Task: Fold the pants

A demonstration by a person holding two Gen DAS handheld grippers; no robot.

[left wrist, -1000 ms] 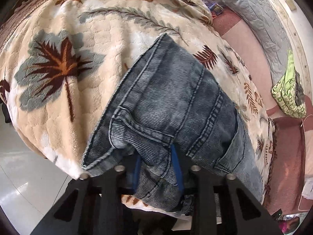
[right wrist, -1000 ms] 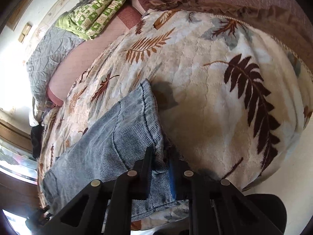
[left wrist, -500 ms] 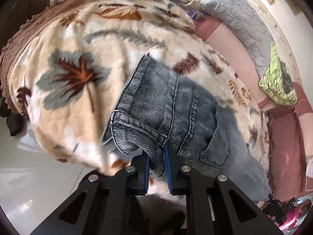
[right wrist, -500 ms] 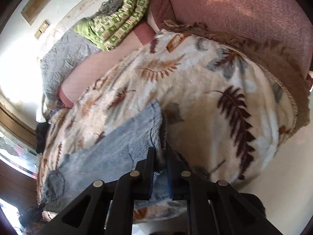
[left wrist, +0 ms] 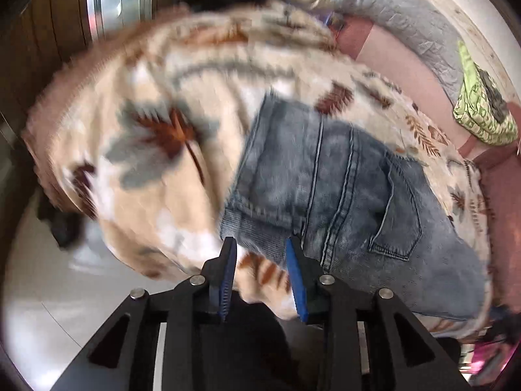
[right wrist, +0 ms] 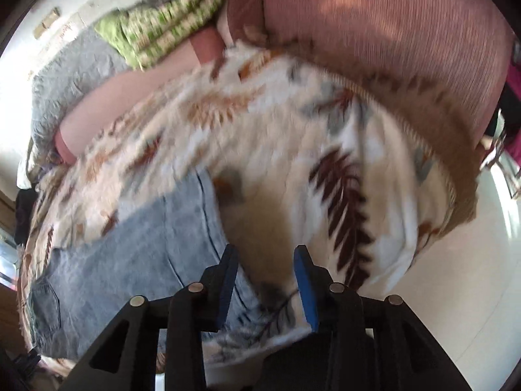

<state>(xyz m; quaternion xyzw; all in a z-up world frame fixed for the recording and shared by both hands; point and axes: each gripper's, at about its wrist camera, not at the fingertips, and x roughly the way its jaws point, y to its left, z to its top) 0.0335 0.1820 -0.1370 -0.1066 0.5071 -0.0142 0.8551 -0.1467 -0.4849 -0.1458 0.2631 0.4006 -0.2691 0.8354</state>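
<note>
The blue denim pants (left wrist: 342,192) lie flat on a cream blanket with a leaf print (left wrist: 136,150), waistband and back pocket toward me in the left wrist view. My left gripper (left wrist: 262,247) is open and empty, just short of the waistband edge. In the right wrist view the pants (right wrist: 136,251) lie at the lower left on the blanket (right wrist: 293,150). My right gripper (right wrist: 265,254) is open and empty, over the blanket beside the pants' hem edge.
The blanket covers a bed with a pink sheet (left wrist: 400,52). A grey quilt (left wrist: 407,9) and a folded green cloth (left wrist: 482,110) lie at the far side. White tiled floor (left wrist: 49,309) lies below the bed edge. A wooden wardrobe (left wrist: 49,32) stands at the left.
Both grippers have let go of the pants and opened. They have pulled back from the bed edge, and the pants now lie flat on the blanket.
</note>
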